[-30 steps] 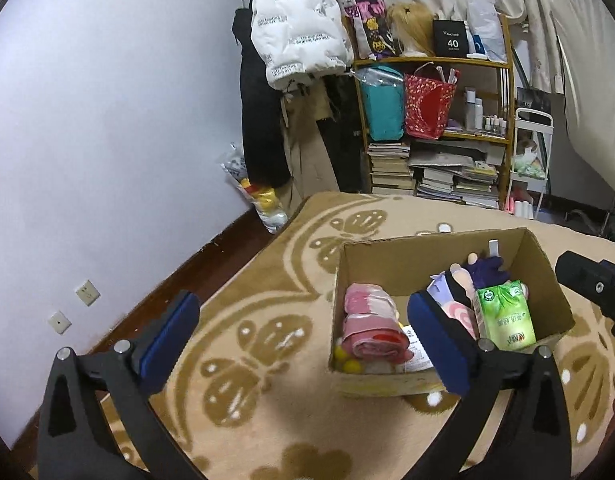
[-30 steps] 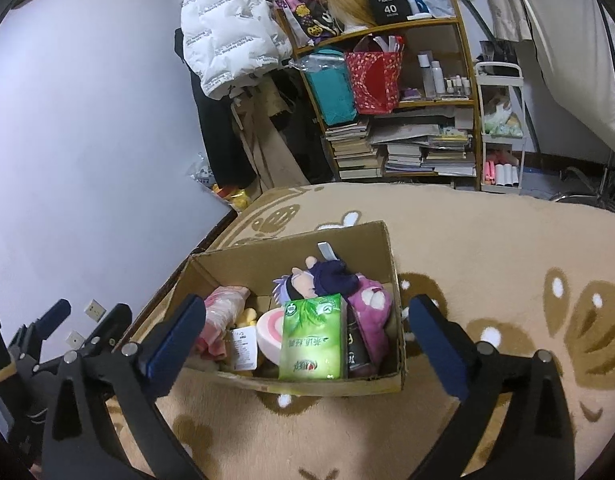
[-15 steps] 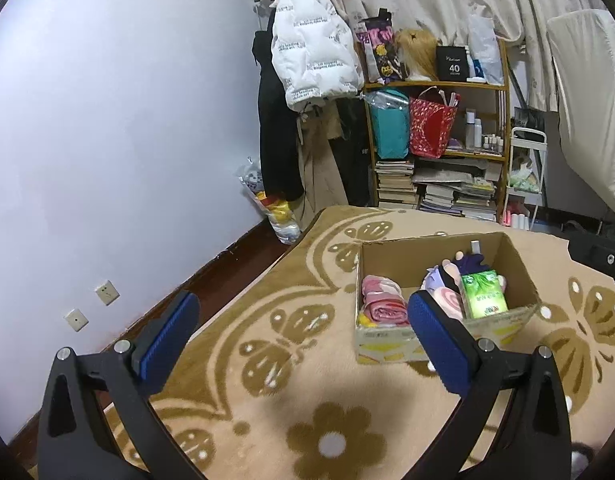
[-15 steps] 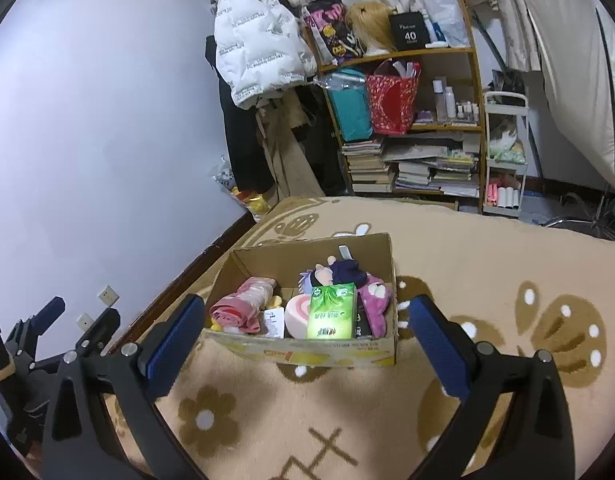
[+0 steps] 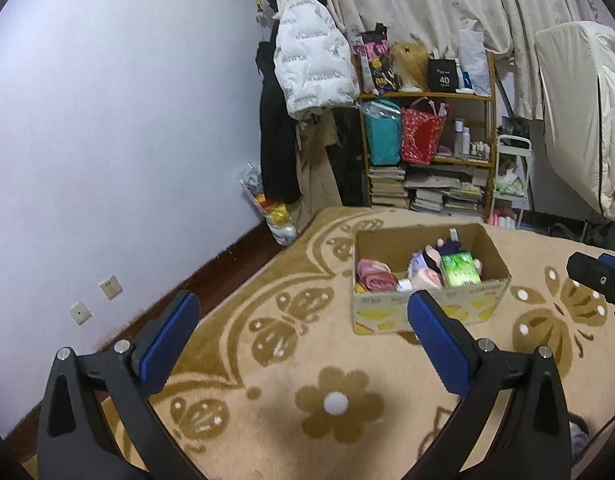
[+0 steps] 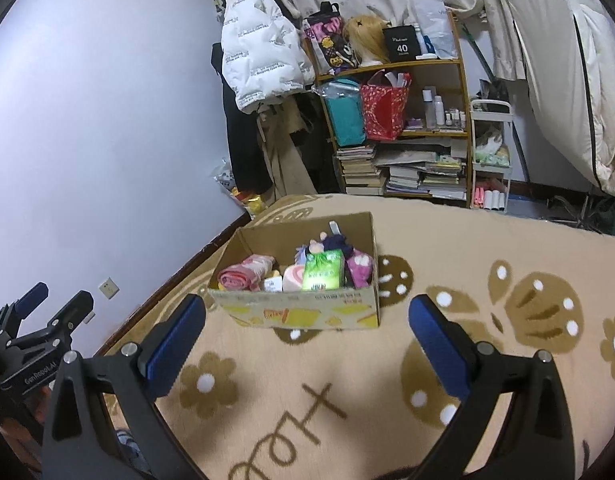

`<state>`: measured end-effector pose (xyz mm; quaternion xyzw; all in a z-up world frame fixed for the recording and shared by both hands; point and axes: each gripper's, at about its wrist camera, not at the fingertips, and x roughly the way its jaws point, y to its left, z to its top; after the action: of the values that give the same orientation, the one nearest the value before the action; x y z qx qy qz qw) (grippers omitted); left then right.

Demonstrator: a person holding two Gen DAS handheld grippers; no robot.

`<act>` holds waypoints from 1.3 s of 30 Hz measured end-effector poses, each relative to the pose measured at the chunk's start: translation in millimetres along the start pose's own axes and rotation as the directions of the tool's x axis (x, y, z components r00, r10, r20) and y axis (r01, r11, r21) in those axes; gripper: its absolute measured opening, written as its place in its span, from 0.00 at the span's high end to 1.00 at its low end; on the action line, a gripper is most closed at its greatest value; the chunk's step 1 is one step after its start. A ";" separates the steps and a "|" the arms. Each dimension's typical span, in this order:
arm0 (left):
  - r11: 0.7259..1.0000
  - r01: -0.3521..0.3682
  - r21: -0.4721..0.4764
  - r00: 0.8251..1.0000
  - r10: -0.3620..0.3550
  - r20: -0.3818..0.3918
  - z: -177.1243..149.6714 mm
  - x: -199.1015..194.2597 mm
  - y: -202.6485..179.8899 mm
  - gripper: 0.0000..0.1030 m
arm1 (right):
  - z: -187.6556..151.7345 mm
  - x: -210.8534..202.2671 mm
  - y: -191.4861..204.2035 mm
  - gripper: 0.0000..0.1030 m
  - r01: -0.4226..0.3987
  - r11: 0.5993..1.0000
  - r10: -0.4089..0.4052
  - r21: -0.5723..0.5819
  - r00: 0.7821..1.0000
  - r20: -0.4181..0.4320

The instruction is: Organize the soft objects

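Left gripper (image 5: 303,320) empty, jaws wide, facing box (image 5: 427,312)

1. I am in a lived-in bedroom at home: a patterned beige rug (image 6: 487,248) covers the floor.
2. A white puffer jacket (image 6: 259,60) hangs by the wall.
3. A wooden shelf (image 6: 411,120) holds stacked books (image 6: 403,176), bags and toiletry bottles.
4. Pale curtains (image 5: 447,4) hang behind.
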<state>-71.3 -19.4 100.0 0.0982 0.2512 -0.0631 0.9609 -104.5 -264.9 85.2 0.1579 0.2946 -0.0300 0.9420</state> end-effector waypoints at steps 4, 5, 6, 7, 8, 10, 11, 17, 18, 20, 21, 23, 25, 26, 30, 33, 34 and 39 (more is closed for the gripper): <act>1.000 0.008 -0.009 1.000 -0.008 0.004 -13.1 -2.4 -0.4 0.00 | -10.3 -4.4 0.1 0.00 -0.008 1.000 0.008 0.004 1.000 0.018; 1.000 0.012 -0.006 1.000 -0.012 0.004 -15.5 -2.0 -1.0 0.00 | -12.2 -4.2 0.3 0.00 -0.006 1.000 0.006 -0.001 1.000 0.020; 1.000 0.015 -0.001 1.000 -0.015 0.003 -17.8 -1.4 -1.6 0.00 | -11.3 -3.6 0.6 0.00 -0.001 1.000 0.001 -0.007 1.000 0.015; 1.000 0.015 0.005 1.000 -0.015 0.000 -19.8 -0.9 -2.1 0.00 | -12.8 -2.5 1.4 0.00 0.005 1.000 -0.005 -0.013 1.000 0.009; 1.000 0.013 0.009 1.000 -0.013 -0.002 -21.9 -0.3 -2.7 0.00 | -14.9 -1.1 2.7 0.00 0.011 1.000 -0.011 -0.021 1.000 0.001; 1.000 0.010 0.011 1.000 -0.009 -0.009 -24.8 1.4 -2.5 0.00 | -19.6 0.7 2.9 0.00 0.013 1.000 -0.013 -0.018 1.000 -0.007; 1.000 0.011 0.011 1.000 -0.011 -0.014 -26.8 3.1 -2.3 0.00 | -21.5 2.4 3.3 0.00 0.010 1.000 -0.011 -0.014 1.000 -0.013; 0.999 0.034 0.013 0.999 -0.034 -0.039 -33.1 15.8 -3.3 0.00 | -30.7 14.6 8.1 0.00 0.017 1.000 -0.018 -0.019 0.999 -0.042; 0.999 0.037 0.013 0.998 -0.037 -0.043 -34.0 18.2 -3.5 0.00 | -31.1 17.6 9.0 0.00 0.018 1.000 -0.019 -0.018 0.999 -0.045; 0.999 0.045 0.002 0.997 -0.045 -0.058 -35.0 24.3 -3.6 0.00 | -32.8 22.5 9.8 0.00 0.020 1.000 -0.021 -0.015 0.998 -0.054; 0.999 0.048 -0.003 0.997 -0.048 -0.061 -35.6 26.8 -3.6 0.00 | -33.8 24.5 9.8 0.00 0.019 1.000 -0.020 -0.014 0.998 -0.056; 0.999 0.041 -0.005 0.997 -0.041 -0.067 -36.3 32.1 -4.7 0.00 | -35.4 28.7 10.6 0.00 0.023 1.000 -0.024 -0.015 0.998 -0.063; 0.999 0.040 -0.004 0.997 -0.040 -0.072 -37.5 35.4 -5.9 0.00 | -36.7 32.7 11.5 0.00 0.029 0.999 -0.031 -0.019 0.997 -0.069; 0.999 0.041 -0.004 0.996 -0.041 -0.076 -37.8 36.5 -7.0 0.00 | -37.5 33.8 11.6 0.00 0.030 0.999 -0.031 -0.018 0.997 -0.070; 0.999 0.040 0.004 0.996 -0.040 -0.086 -38.8 39.8 -10.4 0.00 | -38.0 35.4 10.6 0.00 0.032 0.999 -0.033 -0.017 0.997 -0.070; 0.999 0.044 0.008 0.995 -0.043 -0.085 -39.0 39.8 -11.2 0.00 | -38.5 36.1 10.5 0.00 0.032 0.999 -0.033 -0.016 0.997 -0.072; 0.999 0.042 0.013 0.996 -0.040 -0.085 -39.3 39.6 -12.1 0.00 | -38.4 35.9 10.4 0.00 0.033 0.999 -0.034 -0.016 0.997 -0.071; 0.999 0.031 0.021 0.996 -0.029 -0.083 -39.8 38.8 -12.2 0.00 | -38.1 35.6 10.2 0.00 0.032 0.999 -0.033 -0.018 0.997 -0.071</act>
<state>-58.5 -25.3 44.8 0.1074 0.2913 -0.0762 0.9475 -94.4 -241.9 38.4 0.1462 0.3308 -0.0373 0.9316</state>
